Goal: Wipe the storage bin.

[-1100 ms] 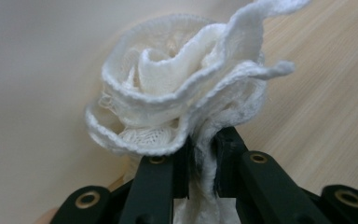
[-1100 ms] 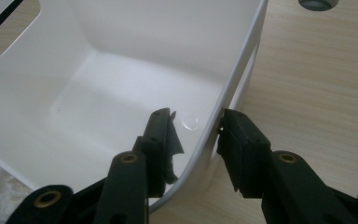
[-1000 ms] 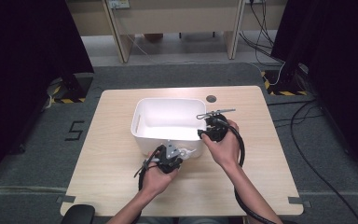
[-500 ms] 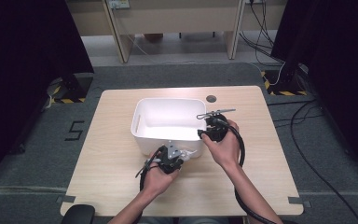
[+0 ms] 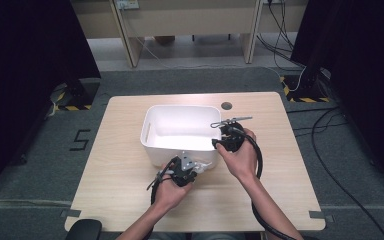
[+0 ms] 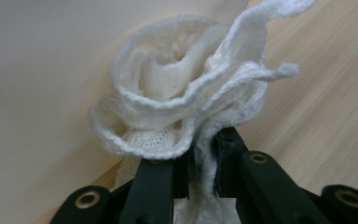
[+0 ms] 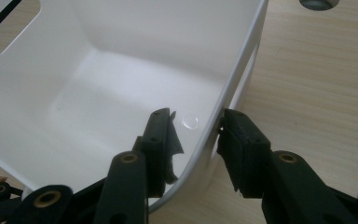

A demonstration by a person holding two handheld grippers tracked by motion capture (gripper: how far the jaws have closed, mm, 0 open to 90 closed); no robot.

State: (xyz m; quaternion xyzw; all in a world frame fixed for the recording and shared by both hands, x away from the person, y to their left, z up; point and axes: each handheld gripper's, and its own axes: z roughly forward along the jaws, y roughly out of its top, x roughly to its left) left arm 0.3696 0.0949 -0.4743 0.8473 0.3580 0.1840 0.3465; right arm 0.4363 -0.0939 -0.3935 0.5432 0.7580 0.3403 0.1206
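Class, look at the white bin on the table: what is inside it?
The bin looks empty: its bare white floor and walls show in the high view and the right gripper view. The strip of floor behind its near wall is covered. The white cloth lies outside, against that wall.

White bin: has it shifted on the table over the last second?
No. The white bin sits the same way relative to the round hole in the tabletop as before.

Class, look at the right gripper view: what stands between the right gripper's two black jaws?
The white tub's side wall; in the right gripper view the right gripper straddles its rim, one jaw inside, one outside over the wooden table.
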